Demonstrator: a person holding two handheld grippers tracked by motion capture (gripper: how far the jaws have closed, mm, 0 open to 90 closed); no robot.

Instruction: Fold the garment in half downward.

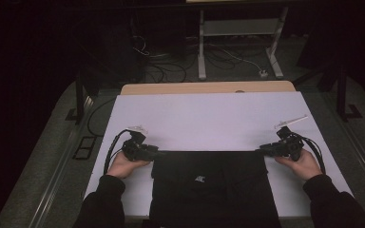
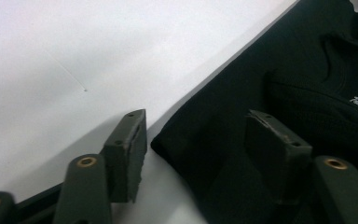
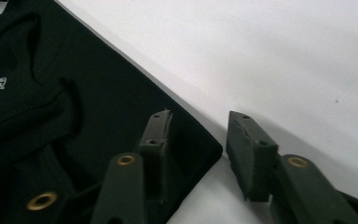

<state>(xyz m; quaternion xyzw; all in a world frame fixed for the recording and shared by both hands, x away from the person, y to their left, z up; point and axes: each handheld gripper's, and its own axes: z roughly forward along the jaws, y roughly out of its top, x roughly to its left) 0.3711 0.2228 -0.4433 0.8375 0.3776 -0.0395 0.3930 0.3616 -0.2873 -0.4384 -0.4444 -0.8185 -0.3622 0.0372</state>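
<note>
Across the desk [image 1: 209, 118] a white sheet is covering nearly the whole top, with a strip of bare wood showing along the far edge. Beyond it the room is lying dark; a grey floor, a tangle of cables [image 1: 171, 61] and a white metal frame [image 1: 240, 28] on two legs are standing behind the desk, well apart from the work.

At the near edge a black garment [image 1: 214, 187] is lying flat and folded, its two far corners pointing toward the hands. The left claw [image 1: 158, 153] is sitting at the garment's far left corner, jaws apart, one jaw over the white sheet and the other over the cloth, the corner lying between them without being pinched. The right claw [image 1: 261, 149] is sitting at the far right corner in the same way, jaws apart and straddling that corner.

Nothing is standing between either claw and the cloth.

A small white logo [image 1: 200, 179] is showing near the middle of the garment; its lettering is too small to read.
</note>
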